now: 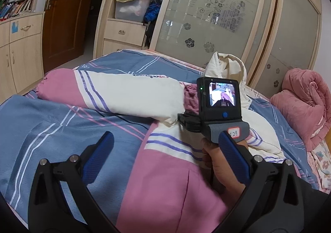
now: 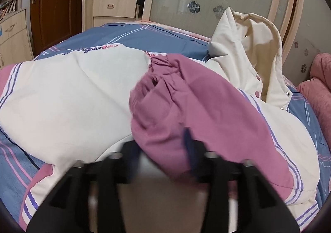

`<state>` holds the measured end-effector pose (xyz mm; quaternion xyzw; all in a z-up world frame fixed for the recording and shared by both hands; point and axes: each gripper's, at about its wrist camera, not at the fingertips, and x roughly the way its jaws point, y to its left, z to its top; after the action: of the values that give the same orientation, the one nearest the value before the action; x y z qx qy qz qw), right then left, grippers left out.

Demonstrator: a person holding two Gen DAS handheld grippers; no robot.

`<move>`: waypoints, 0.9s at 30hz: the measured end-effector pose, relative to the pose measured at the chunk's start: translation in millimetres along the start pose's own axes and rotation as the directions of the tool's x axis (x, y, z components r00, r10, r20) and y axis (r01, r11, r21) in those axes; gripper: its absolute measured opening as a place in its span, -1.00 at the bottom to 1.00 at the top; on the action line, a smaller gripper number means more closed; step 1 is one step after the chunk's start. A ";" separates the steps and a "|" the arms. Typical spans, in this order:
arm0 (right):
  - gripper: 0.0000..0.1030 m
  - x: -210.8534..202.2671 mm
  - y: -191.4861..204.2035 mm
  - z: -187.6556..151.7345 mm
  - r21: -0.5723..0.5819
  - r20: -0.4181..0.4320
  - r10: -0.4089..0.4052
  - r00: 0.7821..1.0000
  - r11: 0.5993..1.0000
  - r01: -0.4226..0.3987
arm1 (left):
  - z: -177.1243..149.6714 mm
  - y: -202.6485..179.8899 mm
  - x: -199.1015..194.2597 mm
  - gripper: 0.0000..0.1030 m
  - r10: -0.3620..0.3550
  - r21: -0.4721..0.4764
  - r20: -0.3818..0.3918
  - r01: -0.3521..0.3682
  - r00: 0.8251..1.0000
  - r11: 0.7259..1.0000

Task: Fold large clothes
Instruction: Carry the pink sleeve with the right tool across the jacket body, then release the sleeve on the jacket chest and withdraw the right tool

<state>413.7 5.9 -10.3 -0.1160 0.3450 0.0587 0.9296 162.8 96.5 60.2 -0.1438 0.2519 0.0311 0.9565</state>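
A cream and pink padded jacket [image 1: 128,92] with purple stripes lies spread on the bed [image 1: 41,125], its cream hood [image 2: 248,32] standing up at the far side. My left gripper [image 1: 165,135] is open above the jacket's pink hem panel [image 1: 165,187], with nothing between its fingers. A hand [image 1: 219,166] holds the right gripper's camera body [image 1: 221,100] over the jacket's middle. In the right wrist view, my right gripper [image 2: 161,142] is blurred, with jaws apart. The pink sleeve [image 2: 186,104] lies folded across the cream chest, its lower part sitting between the fingers, loose.
A bunched pink quilt [image 1: 304,100] lies on the bed's right side. Frosted sliding wardrobe doors [image 1: 217,16] stand behind the bed, beside open shelves with a plastic box [image 1: 132,7] and piled clothes. A brown door [image 1: 64,16] and a book cabinet [image 1: 18,32] are at left.
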 end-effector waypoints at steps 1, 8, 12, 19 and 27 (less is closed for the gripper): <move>0.90 -4.7 -1.6 -0.3 0.015 0.012 -0.019 1.000 1.000 0.018 | -0.1 0.6 -0.3 0.96 0.002 -0.001 -0.002 -0.002 1.000 1.000; 0.97 -88.7 -28.0 -9.6 0.101 0.124 0.128 0.984 0.985 -0.141 | -0.8 1.1 -14.9 0.96 -0.051 -0.010 0.023 0.051 0.998 0.999; 0.97 -166.8 -59.2 -33.6 0.126 0.210 0.138 0.968 0.978 -0.167 | -6.5 -7.1 -30.5 0.96 -0.077 0.031 0.040 0.075 0.996 0.997; 0.97 -270.5 -129.2 -111.1 0.217 0.258 0.031 0.966 0.972 -0.089 | -31.6 -32.2 -70.2 0.96 -0.126 0.171 0.058 0.115 0.990 0.979; 0.97 -308.2 -175.4 -205.0 0.321 0.262 -0.084 0.961 0.947 -0.005 | -60.2 -41.5 -71.3 0.96 -0.131 0.168 0.008 0.128 0.991 0.977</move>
<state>85.4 -225.1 71.6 0.0375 0.2165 -0.0011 0.9756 77.7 40.3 55.9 -0.0790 0.2344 -0.0511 0.9676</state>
